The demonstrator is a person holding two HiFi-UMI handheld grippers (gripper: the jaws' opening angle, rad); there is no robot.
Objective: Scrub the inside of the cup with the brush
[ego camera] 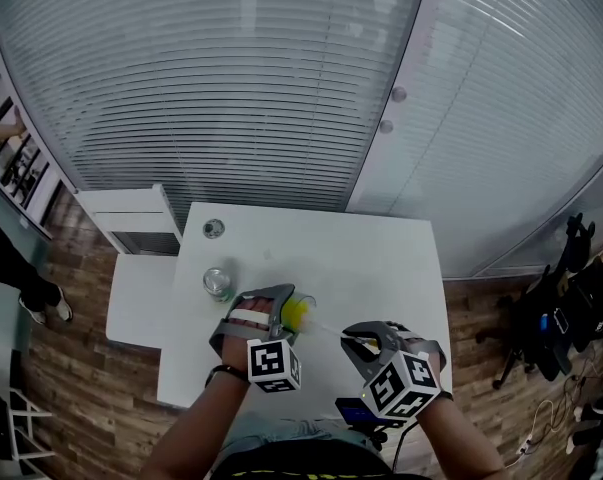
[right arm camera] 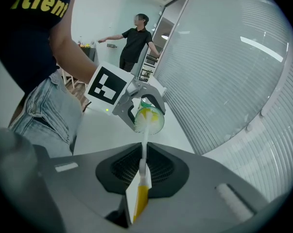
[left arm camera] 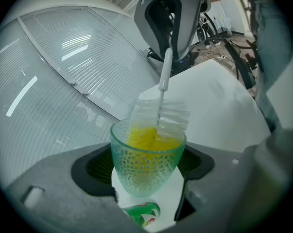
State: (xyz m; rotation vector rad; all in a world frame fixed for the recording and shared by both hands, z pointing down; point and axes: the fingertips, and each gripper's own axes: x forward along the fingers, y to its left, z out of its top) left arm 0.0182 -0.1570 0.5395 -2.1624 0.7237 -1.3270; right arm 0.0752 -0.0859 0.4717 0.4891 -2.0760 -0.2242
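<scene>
**A:** Two grippers, both loaded?

**B:** Both. The left gripper [ego camera: 277,313] is clamped on the wall of the green dimpled cup [left arm camera: 146,166]. It holds the cup up over the white table [ego camera: 381,258], mouth turned toward the other hand. The right gripper [right arm camera: 141,169] pinches the thin white handle of the brush [left arm camera: 161,115], with the handle's yellow end poking back between its jaws.

**A:** Which step is this?

**B:** The scrub itself, I'd judge, but shallow. The white bristles sit at the rim, about half inside, above something yellow in the bottom. I can't tell whether that is the brush's tip.

**A:** And next?

**B:** Push the head deeper along the cup's axis, then twist it against the wall while the left grip holds firm.

**A:** Any writing?

**B:** A green can [left arm camera: 142,213] with a red mark shows below the cup, its wording unreadable. Yellow letters on a dark shirt [right arm camera: 39,1] are cut off, roughly "tien". The marker cube [ego camera: 274,364] carries only black squares.
</scene>
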